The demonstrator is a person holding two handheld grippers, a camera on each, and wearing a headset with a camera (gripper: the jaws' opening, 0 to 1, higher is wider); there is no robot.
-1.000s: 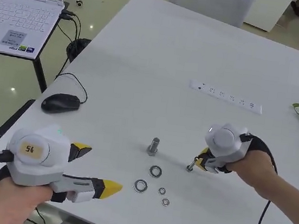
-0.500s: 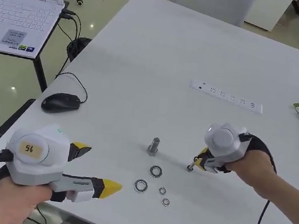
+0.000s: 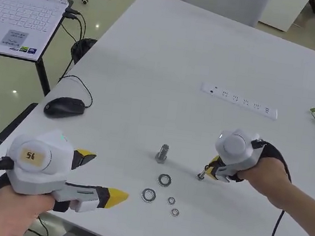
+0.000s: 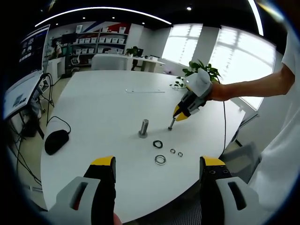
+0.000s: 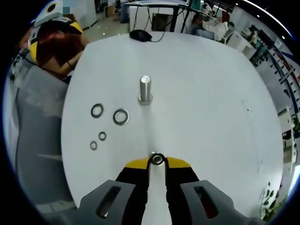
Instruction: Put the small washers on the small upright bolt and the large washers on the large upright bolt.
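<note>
Steel first: the small bolt (image 5: 157,159) stands pinched between my right gripper (image 3: 215,171)'s yellow tips, clenched on its upper end. I judge that is to steady it upright while washers go on. Straight ahead of those jaws the large bolt (image 5: 145,89) stands free on its head. Ahead and left of them lie 2 large washers (image 5: 121,116) and 2 small washers (image 5: 102,136), loose on the table (image 5: 201,93). My left gripper (image 3: 107,176) hovers released, jaws wide, with the washers ahead between its tips, so it looks set to do the picking. Room is good around both bolts, but the near edge runs under my left jaws, so a nudged washer could roll off.
</note>
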